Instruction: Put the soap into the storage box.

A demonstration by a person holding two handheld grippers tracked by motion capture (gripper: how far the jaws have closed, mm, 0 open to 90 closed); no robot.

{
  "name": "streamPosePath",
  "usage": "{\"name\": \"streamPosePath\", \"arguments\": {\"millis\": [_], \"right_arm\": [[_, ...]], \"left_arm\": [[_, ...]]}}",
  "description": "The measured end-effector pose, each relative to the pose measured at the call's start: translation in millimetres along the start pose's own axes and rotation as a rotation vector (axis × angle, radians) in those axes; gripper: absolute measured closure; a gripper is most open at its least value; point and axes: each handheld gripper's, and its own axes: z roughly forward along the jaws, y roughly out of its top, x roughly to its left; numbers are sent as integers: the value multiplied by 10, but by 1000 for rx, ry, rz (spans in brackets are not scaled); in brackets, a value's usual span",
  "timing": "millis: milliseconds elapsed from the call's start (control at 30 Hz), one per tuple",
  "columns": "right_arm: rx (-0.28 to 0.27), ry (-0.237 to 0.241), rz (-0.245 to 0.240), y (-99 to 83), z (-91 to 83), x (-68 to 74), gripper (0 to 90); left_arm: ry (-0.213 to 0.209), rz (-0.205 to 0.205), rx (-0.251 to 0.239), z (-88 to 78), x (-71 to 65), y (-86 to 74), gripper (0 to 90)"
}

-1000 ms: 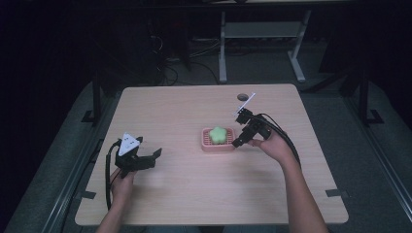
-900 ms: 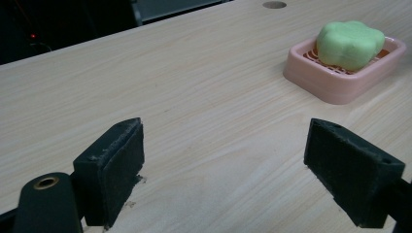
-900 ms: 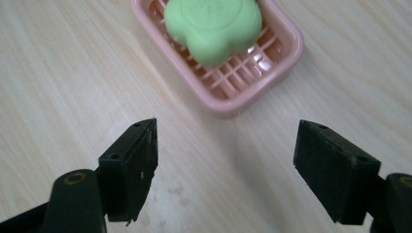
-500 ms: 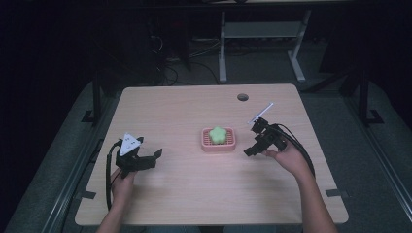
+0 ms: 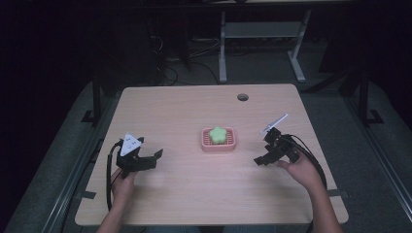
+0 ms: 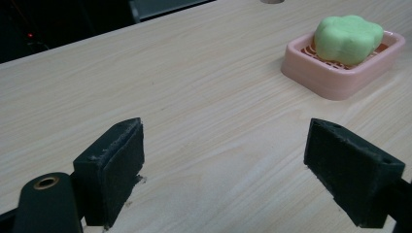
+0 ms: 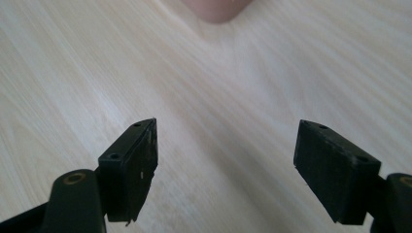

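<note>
Over at the right edge of the worktop [image 5: 184,194], the right tool [image 5: 261,160] hangs just above the wood with its jaws spread wide and nothing between them; its own camera looks down past both black pads onto bare grain, with a pink corner peeking in at the top. On the other side, the left tool [image 5: 154,156] is parked low on the worktop, likewise released and empty, jaws well apart and aimed across at the middle.

And there sits the prize: a green flower-shaped soap [image 5: 218,135] resting in the pink soap dish [image 5: 218,147], near the centre of the worktop, between the two tools and apart from both. From the left gripper view the soap [image 6: 348,39] sits squarely on the dish's ribbed floor, rising above the rim [image 6: 335,77].

My read: the soap is seated in its dish and both tools stand off, so the placing step looks finished. If another move is coming, it calls for a tool to close the gap, line its pads on either side of the soap, and squeeze gently, since the piece looks soft.

Obstacles? Hardly any. A round cable hole [image 5: 242,97] sits far back, clear of everything. Beyond the worktop, a desk frame [image 5: 262,34] stands in the dark.
</note>
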Motion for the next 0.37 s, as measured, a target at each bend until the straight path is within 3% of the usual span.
{"name": "streamPosePath", "arguments": {"millis": [367], "right_arm": [[-50, 6, 38, -417, -21, 70, 235]], "left_arm": [[-2, 9, 8, 7, -8, 1, 143]]}}
